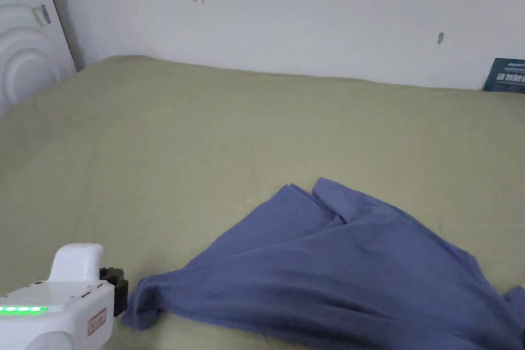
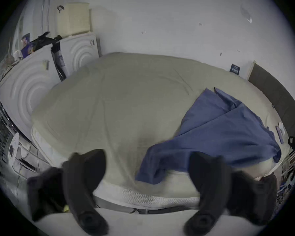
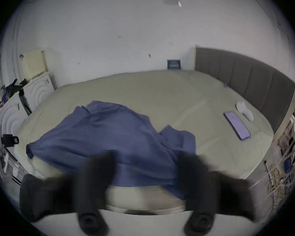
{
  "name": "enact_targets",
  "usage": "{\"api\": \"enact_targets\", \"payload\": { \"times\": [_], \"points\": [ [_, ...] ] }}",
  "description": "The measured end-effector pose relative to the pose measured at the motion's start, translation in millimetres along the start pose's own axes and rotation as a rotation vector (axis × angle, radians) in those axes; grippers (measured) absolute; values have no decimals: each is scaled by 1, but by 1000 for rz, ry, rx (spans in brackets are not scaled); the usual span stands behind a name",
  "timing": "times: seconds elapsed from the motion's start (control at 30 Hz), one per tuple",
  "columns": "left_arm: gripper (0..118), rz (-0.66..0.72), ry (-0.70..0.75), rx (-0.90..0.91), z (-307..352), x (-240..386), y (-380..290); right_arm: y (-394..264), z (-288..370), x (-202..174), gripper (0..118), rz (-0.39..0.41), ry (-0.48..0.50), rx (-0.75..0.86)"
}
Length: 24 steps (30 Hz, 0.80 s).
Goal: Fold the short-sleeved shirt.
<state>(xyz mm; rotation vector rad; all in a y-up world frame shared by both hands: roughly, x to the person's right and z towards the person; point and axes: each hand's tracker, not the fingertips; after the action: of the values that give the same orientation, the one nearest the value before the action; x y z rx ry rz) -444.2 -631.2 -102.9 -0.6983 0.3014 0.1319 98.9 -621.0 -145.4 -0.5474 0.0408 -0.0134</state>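
In the left gripper view, the left gripper [image 2: 147, 170] has its two black jaws standing wide apart in the lower part of the frame, with nothing between them. Behind its gap lies the near corner of the blue short-sleeved shirt of soft fabric [image 2: 216, 134], but the jaws do not touch it. In the head view the white body of this gripper sits in the lower left corner, just beside the left tip of the shirt.

The right gripper [image 3: 146, 170] also has its black jaws spread wide, low in the frame of the right gripper view. They are blurred. The shirt lies behind them, and I cannot tell if they touch the cloth; nothing seems to be held.

The shirt lies crumpled on the near edge of the wide olive-green bed cover [image 1: 246, 125], in the lower right of the head view, with loose ridges and one part turned over another. I judge that the folding is not yet begun: the shirt first needs to be spread flat, then sleeves and body folded.

For containers, I see none on the bed. In the right of the right gripper view a flat purple rectangular object [image 3: 237, 125] and some small white objects [image 3: 244, 111] lie on the cover, well apart from the shirt.
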Motion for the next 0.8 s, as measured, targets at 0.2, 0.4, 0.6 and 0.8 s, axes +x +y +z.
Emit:
{"api": "enact_targets", "payload": {
  "times": [0.2,0.4,0.6,0.8],
  "points": [
    [0,31,-18,-55,-6,-13,-15,-16,15,-56,0,17,61,17],
    [118,19,-97,-187,-52,-23,-14,-30,9,-77,0,0,116,-37],
    [117,-53,-57,-253,-109,-15,-11,-33,-9,-79,0,15,121,-102],
    [5,-19,-187,-233,-113,-8,-9,-11,-60,-68,0,61,97,-157]
  ]
}}
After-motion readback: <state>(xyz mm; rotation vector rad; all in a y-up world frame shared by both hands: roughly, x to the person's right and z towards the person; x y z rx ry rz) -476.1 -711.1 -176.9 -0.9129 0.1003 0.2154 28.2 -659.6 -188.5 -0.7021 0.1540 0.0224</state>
